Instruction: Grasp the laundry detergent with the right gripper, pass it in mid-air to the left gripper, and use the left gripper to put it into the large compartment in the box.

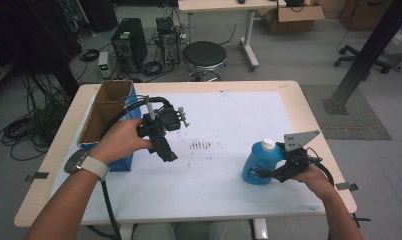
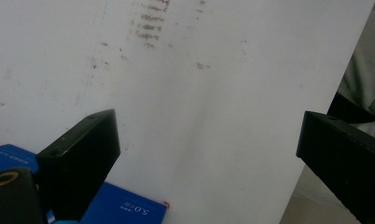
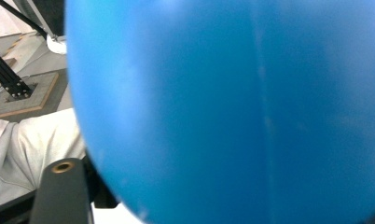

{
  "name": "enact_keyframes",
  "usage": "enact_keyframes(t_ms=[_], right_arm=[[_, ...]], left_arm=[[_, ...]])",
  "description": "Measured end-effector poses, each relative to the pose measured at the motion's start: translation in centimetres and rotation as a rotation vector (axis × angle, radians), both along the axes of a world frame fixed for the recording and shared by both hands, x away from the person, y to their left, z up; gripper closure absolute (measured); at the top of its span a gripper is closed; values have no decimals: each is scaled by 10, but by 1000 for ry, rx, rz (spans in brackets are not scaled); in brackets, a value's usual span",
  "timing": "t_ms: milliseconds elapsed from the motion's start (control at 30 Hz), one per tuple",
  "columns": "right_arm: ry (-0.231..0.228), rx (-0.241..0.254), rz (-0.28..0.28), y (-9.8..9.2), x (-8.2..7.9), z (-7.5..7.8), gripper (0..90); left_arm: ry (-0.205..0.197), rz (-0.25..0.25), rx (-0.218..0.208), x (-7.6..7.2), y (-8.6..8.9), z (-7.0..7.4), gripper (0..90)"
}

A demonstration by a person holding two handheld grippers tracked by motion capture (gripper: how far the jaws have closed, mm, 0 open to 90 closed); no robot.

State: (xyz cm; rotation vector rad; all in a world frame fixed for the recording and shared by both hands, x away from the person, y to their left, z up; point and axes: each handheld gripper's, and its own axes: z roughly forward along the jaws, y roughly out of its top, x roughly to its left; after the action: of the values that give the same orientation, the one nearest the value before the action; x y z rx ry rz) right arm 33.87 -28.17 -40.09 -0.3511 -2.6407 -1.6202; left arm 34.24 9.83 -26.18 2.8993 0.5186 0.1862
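A blue bottle (image 1: 259,161) with a white cap stands on the white mat at the right of the table. My right gripper (image 1: 265,174) reaches in from the right, low on the bottle's near side, and its jaws are shut on it. In the right gripper view the bottle (image 3: 232,107) is pressed close against the camera, with one black jaw at the lower left. My left gripper (image 1: 168,154) hangs above the mat beside the cardboard box, pointing down. Its jaws (image 2: 209,154) stand wide open, with nothing between them.
An open cardboard box (image 1: 106,112) with blue sides stands at the table's left edge; its blue printed side (image 2: 125,207) lies just under my left gripper. Dark stains (image 1: 200,145) mark the mat's middle. A stool (image 1: 204,55) and computer tower (image 1: 129,42) stand beyond the table.
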Motion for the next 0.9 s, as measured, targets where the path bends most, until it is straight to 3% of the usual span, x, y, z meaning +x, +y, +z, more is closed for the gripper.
enact_keyframes(t_ms=[900], right_arm=[[-18,13,-1,-4,0,0,388]], left_arm=[[-1,2,-1,0,0,0,66]])
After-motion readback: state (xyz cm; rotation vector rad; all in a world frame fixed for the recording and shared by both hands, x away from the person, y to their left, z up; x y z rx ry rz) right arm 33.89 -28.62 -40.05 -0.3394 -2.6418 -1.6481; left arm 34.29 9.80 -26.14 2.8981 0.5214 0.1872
